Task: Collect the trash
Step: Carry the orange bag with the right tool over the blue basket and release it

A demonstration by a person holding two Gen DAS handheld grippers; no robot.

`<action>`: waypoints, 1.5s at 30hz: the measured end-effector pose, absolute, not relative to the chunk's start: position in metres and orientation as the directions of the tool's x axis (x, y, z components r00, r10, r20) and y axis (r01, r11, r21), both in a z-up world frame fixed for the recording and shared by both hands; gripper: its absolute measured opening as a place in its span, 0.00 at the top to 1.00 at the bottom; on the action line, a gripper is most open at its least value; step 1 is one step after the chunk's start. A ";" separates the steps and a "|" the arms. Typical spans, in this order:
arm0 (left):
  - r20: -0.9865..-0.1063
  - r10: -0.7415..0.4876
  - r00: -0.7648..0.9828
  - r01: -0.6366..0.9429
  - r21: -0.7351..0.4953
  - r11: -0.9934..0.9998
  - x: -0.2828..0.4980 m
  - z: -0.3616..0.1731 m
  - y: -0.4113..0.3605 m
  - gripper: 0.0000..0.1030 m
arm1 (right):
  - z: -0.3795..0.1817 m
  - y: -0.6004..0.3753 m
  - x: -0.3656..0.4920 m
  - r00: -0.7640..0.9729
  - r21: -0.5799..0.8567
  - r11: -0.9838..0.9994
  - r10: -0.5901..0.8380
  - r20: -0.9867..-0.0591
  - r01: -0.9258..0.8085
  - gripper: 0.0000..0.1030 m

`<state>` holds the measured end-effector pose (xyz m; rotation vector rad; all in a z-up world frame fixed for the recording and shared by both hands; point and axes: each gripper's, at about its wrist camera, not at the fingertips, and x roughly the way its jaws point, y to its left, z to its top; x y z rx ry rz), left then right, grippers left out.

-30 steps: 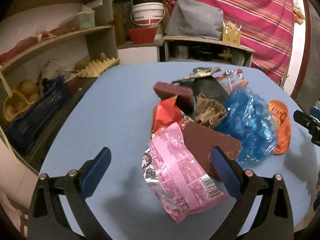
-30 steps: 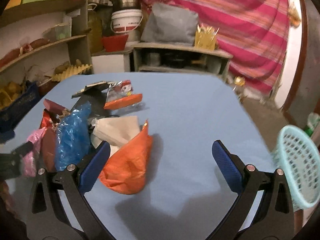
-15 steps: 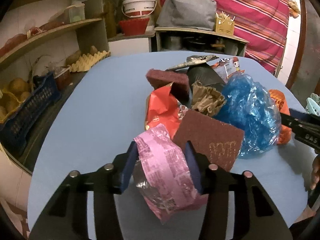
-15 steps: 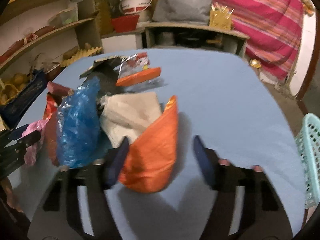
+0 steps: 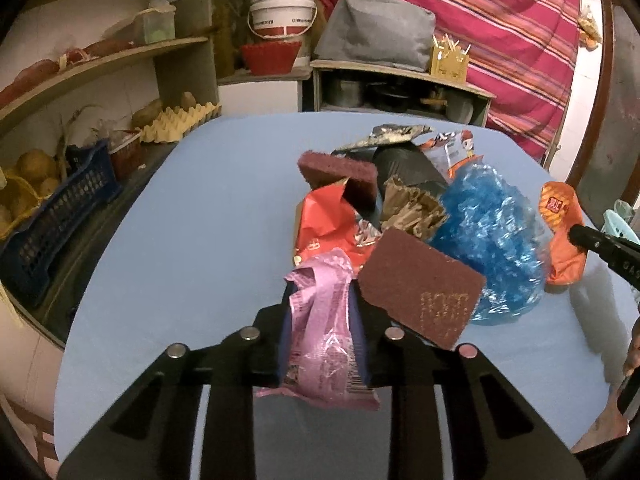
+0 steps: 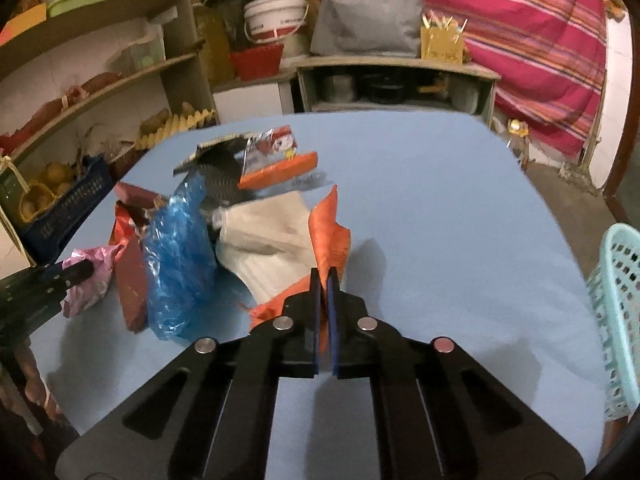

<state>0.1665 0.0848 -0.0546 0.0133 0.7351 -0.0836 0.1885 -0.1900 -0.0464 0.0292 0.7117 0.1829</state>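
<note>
A heap of trash lies on the blue table (image 5: 192,216). My left gripper (image 5: 322,312) is shut on a crumpled pink wrapper (image 5: 324,336) at the near edge of the heap. Beside it lie a maroon scouring pad (image 5: 424,296), a red wrapper (image 5: 328,220), a brown paper scrap (image 5: 412,208) and a blue plastic bag (image 5: 492,240). In the right wrist view my right gripper (image 6: 324,280) is shut on an orange wrapper (image 6: 330,232), its pads pinching the thin foil. A beige bag (image 6: 268,240) and the blue plastic bag (image 6: 180,248) lie to its left.
A light teal mesh basket (image 6: 618,300) stands off the table's right edge. Shelves with a dark blue crate (image 5: 56,216), potatoes and egg trays (image 5: 184,120) line the left. A low cabinet (image 6: 396,80) and a striped red cloth (image 6: 532,40) are behind the table.
Both grippers went from wide open to shut: the left closed on the pink wrapper and crumpled it, the right moved in and closed on the orange wrapper.
</note>
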 end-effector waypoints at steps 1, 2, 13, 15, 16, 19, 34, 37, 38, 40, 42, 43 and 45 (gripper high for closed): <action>-0.661 -0.063 0.748 0.079 -0.006 0.997 0.163 -0.051 0.083 0.76 | -0.043 -0.193 0.186 0.749 0.089 0.984 0.176 -0.639 -0.155 0.97; -0.655 -0.057 0.753 0.076 0.001 0.997 0.161 -0.050 0.082 0.76 | -0.040 -0.196 0.184 0.755 0.087 0.984 0.174 -0.632 -0.153 0.97; -0.593 -0.044 0.804 0.070 0.021 0.997 0.146 -0.014 0.054 0.76 | -0.008 -0.252 0.160 0.808 0.143 0.983 0.176 -0.563 -0.115 0.97; -0.583 -0.045 0.811 0.073 0.024 0.997 0.145 -0.007 0.048 0.76 | 0.000 -0.261 0.154 0.817 0.146 0.983 0.175 -0.550 -0.112 0.97; -0.576 -0.046 0.816 0.075 0.027 0.997 0.144 -0.002 0.042 0.76 | 0.004 -0.265 0.152 0.821 0.146 0.983 0.173 -0.545 -0.110 0.97; -0.555 -0.054 0.830 0.087 0.034 0.996 0.144 0.012 0.027 0.76 | 0.020 -0.287 0.142 0.840 0.135 0.986 0.153 -0.520 -0.097 0.97; -0.420 -0.228 0.879 0.261 0.023 0.965 0.146 0.076 -0.152 0.76 | 0.058 -0.467 0.097 0.877 0.095 0.987 -0.069 -0.476 0.129 0.97; -0.429 -0.287 0.856 0.318 0.000 0.948 0.151 0.072 -0.197 0.76 | 0.045 -0.494 0.086 0.861 0.059 0.985 -0.110 -0.496 0.160 0.97; -0.436 -0.310 0.845 0.341 -0.008 0.940 0.151 0.070 -0.214 0.76 | 0.041 -0.498 0.086 0.857 0.050 0.986 -0.113 -0.504 0.160 0.97; -0.444 -0.343 0.828 0.378 -0.011 0.926 0.151 0.063 -0.247 0.76 | 0.032 -0.509 0.083 0.844 0.026 0.987 -0.121 -0.523 0.158 0.97; -0.454 -0.371 0.810 0.411 -0.013 0.912 0.149 0.055 -0.275 0.76 | 0.025 -0.520 0.080 0.836 0.034 0.986 -0.118 -0.537 0.161 0.97; -0.458 -0.381 0.803 0.422 -0.015 0.906 0.149 0.052 -0.286 0.76 | 0.022 -0.523 0.080 0.833 0.043 0.986 -0.112 -0.541 0.161 0.97; -0.466 -0.398 0.790 0.440 -0.022 0.898 0.149 0.046 -0.306 0.76 | 0.011 -0.533 0.082 0.821 0.055 0.985 -0.106 -0.560 0.164 0.97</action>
